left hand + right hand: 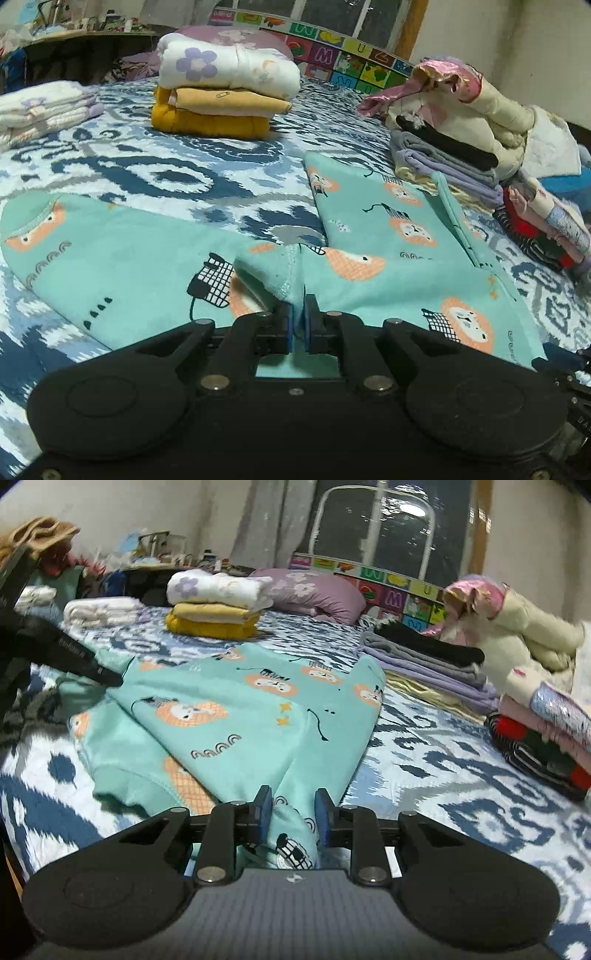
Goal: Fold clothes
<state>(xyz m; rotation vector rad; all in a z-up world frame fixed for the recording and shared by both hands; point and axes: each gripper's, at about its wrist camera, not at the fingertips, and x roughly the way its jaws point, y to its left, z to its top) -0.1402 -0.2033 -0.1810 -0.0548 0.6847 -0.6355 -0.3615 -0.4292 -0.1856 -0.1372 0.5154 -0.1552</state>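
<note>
Left wrist view shows your left claw (298,310) clamped on the mint lion-print garment's (122,258) hem at 6 o'clock on the bed (147,173), your right claw (293,805) apart astride another fold, so next close and lift together.

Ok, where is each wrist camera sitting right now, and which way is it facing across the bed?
Left wrist: low over the bed, facing its far end; own left gripper pinched shut on the teal pyjamas.
Right wrist: low at the near edge, facing the window; right gripper astride a pyjama fold, pads apart; the other gripper shows at far left.
Shared: pyjamas, yellow-and-white folded stack.
</note>
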